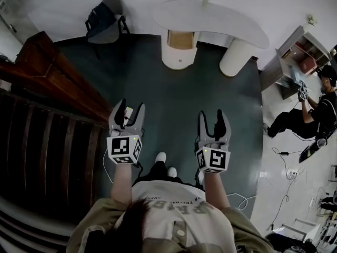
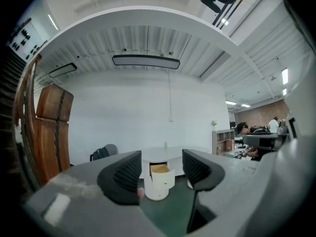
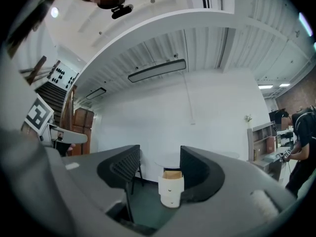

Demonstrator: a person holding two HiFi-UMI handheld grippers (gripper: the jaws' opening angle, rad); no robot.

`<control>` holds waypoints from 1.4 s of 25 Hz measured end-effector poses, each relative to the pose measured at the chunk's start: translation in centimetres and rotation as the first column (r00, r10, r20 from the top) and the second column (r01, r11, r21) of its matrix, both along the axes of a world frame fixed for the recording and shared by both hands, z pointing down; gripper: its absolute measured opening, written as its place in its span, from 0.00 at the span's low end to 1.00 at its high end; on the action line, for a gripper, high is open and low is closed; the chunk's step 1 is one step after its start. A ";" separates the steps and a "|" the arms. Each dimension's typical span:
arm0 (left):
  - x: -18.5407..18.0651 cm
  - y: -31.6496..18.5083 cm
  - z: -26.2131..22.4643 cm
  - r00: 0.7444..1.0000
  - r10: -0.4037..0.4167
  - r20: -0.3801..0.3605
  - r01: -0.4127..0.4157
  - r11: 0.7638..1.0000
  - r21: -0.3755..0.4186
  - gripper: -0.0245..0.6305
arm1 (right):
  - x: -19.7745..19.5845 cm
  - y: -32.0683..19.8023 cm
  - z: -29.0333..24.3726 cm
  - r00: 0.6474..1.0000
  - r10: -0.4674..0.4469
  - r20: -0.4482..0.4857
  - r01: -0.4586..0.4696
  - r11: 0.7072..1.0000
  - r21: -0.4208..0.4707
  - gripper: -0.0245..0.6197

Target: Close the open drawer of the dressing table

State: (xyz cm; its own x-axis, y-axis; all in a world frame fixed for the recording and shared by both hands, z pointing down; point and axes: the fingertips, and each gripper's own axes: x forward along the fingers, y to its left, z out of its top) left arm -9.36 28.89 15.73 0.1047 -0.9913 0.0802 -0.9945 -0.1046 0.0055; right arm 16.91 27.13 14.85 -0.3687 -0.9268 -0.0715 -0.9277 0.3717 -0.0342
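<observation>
Ahead: white dressing table (image 1: 210, 19) w/ open drawer (image 1: 180, 39), dark green floor (image 1: 174, 96).

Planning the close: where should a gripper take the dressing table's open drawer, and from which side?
Its curved white front, head-on from the room side. The drawer juts straight out of the pedestal, so pressing that face squarely likely slides it home.

Looked like a lab or studio dressed as a room. Held a white dressing table (image 1: 210, 16) on green carpet (image 1: 174, 99) beside a wooden staircase (image 1: 47, 136). Had loose cables (image 1: 287, 186) trailing near a person (image 1: 316, 112) by a shelf unit (image 1: 300, 49).
</observation>
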 end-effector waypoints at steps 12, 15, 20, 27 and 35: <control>-2.1 -10.2 -2.7 0.996 0.092 -0.004 -0.091 0.992 0.086 0.45 | -3.6 -8.0 -2.5 0.999 0.033 0.002 -0.033 0.998 0.062 0.42; -2.5 -11.7 -2.1 0.995 0.104 -0.003 -0.104 0.992 0.075 0.45 | -4.0 -9.2 -2.1 0.999 0.042 0.003 -0.042 0.997 0.059 0.42; -1.9 -13.1 1.4 0.994 0.110 -0.015 -0.110 0.994 0.002 0.45 | -3.6 -10.7 0.5 0.999 0.045 -0.011 -0.045 0.999 -0.005 0.42; -1.9 -16.2 5.5 0.994 0.103 -0.029 -0.105 0.991 -0.087 0.45 | -3.2 -14.2 4.1 0.998 0.054 -0.018 -0.056 0.995 -0.081 0.42; -1.4 -23.4 3.6 0.997 0.077 -0.017 -0.077 0.996 -0.043 0.45 | -2.6 -21.9 3.0 1.000 0.027 -0.001 -0.027 0.998 -0.058 0.42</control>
State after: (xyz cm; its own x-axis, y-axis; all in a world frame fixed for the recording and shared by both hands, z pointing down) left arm -10.73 5.54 19.30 0.1821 -0.9758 0.1211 -0.9833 -0.1801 0.0274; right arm 14.27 5.21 17.84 -0.3438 -0.9389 -0.0171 -0.9373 0.3442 -0.0544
